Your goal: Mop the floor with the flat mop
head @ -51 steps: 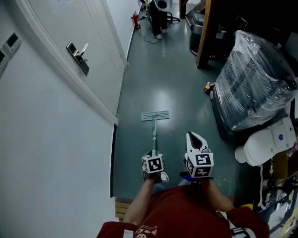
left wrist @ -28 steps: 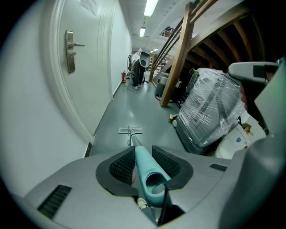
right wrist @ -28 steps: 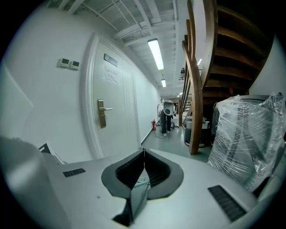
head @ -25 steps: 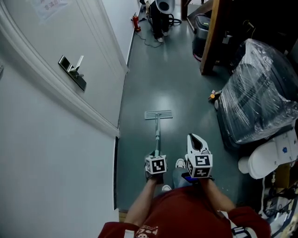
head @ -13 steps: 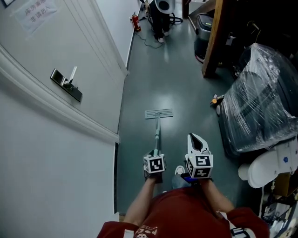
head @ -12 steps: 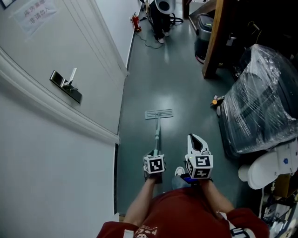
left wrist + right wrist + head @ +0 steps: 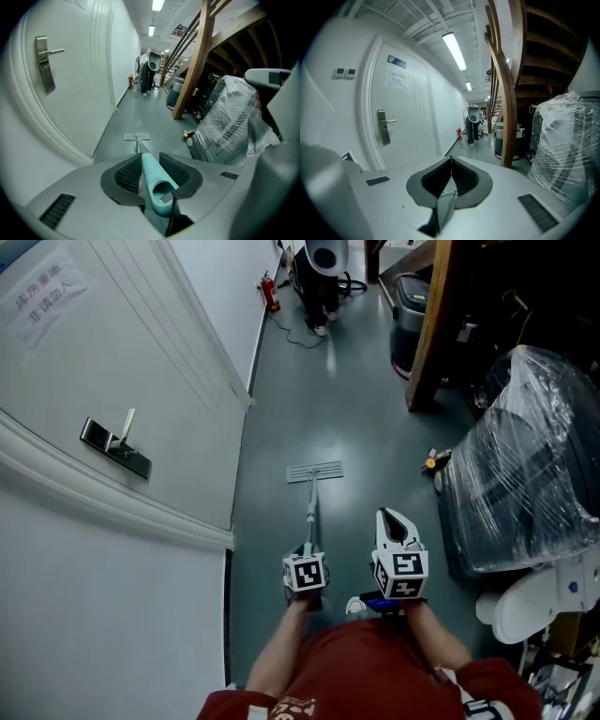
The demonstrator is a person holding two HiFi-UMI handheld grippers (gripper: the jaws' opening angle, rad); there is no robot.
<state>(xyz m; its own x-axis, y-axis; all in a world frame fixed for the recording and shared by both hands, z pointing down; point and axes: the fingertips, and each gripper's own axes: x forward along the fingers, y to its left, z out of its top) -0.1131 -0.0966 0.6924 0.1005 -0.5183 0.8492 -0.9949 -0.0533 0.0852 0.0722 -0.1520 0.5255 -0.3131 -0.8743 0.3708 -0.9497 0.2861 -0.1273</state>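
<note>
Since the left gripper [image 7: 307, 554] clenches its jaws on the mop [image 7: 311, 507] handle's top, the shaft runs straight up-frame to the pad [image 7: 314, 472], flat on the floor [image 7: 361, 409] mid-frame. The right gripper [image 7: 395, 523], jaws closed on nothing, hangs just beside.

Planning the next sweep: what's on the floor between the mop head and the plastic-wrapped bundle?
Mostly bare floor. One small orange object lies close to the plastic-wrapped bundle, clear of the flat mop head. Shows in head and left gripper views.
</note>
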